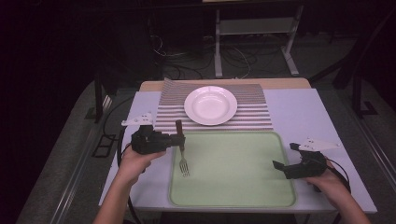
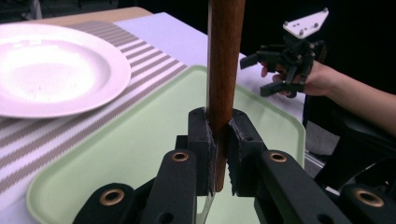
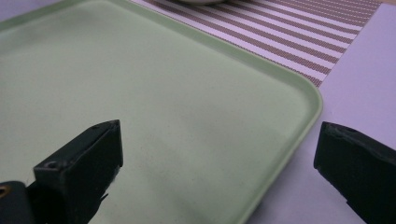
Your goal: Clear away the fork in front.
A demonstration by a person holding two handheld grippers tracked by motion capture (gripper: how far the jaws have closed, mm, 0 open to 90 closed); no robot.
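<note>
A fork [image 1: 182, 149] with a brown wooden handle [image 2: 223, 65] and metal tines hangs over the left part of the pale green tray [image 1: 233, 186]. My left gripper [image 1: 180, 139] is shut on the handle, seen close up between the jaws of my left gripper [image 2: 220, 140] in the left gripper view; the tines point toward the person. My right gripper [image 1: 284, 157] stands open at the tray's right edge, nothing between its jaws, also seen as the right gripper [image 2: 261, 74] across the tray. In the right gripper view my right gripper [image 3: 219, 163] spans the tray's rim [image 3: 303, 130].
A white plate [image 1: 210, 105] rests on a striped placemat [image 1: 252, 116] behind the tray, the plate [image 2: 51, 70] close on the left in the left gripper view. The table's light cloth [image 1: 299, 112] shows at right. A metal stand [image 1: 254, 28] and cables lie on the floor beyond.
</note>
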